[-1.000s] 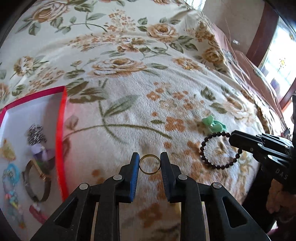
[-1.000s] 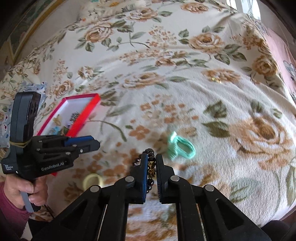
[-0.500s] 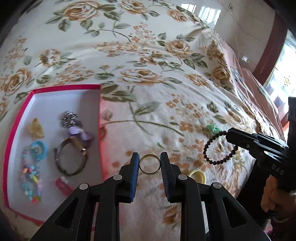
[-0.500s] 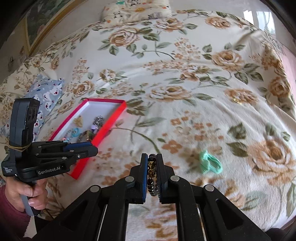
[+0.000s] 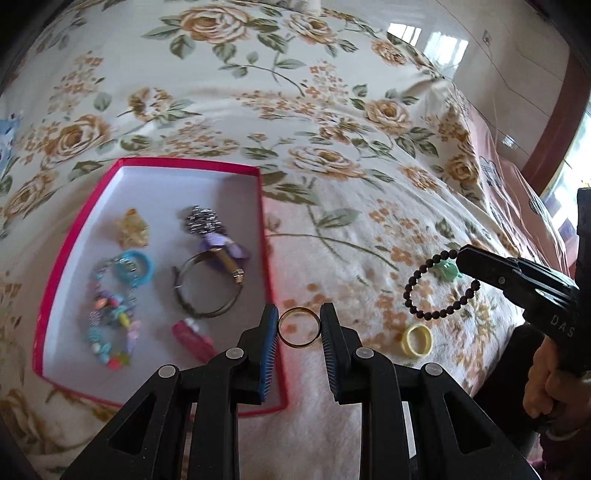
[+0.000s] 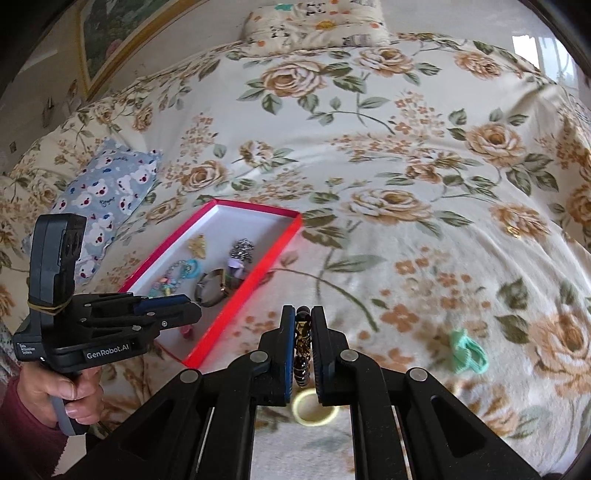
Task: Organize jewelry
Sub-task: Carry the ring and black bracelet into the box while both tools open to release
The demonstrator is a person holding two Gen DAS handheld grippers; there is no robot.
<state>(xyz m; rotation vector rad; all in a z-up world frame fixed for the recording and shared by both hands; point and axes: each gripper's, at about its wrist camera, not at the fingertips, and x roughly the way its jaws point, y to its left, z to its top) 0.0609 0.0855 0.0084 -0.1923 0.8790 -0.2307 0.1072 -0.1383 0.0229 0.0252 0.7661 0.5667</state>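
Observation:
My left gripper (image 5: 299, 326) is shut on a gold ring (image 5: 298, 327) and holds it above the right edge of the red box (image 5: 263, 206). The box (image 6: 255, 275) has a white floor and holds several pieces: a silver bangle (image 5: 207, 286), a beaded chain (image 5: 109, 321), a blue ring and a silver cluster. My right gripper (image 6: 303, 332) is shut on a dark beaded bracelet (image 5: 439, 286), which hangs in the air to the right of the box. A yellow ring (image 5: 416, 340) and a green ring (image 6: 467, 350) lie on the floral bedspread.
The floral bedspread (image 6: 369, 166) covers the whole bed. A blue bear-print pillow (image 6: 107, 192) lies left of the box and a cream pillow (image 6: 314, 26) at the head. The bed's right edge drops off beside a wooden door frame (image 5: 554, 110).
Both grippers have risen and drawn back from the bedspread. The left one has swung left with the ring, so the whole red box has come into view. The bracelet hangs lifted.

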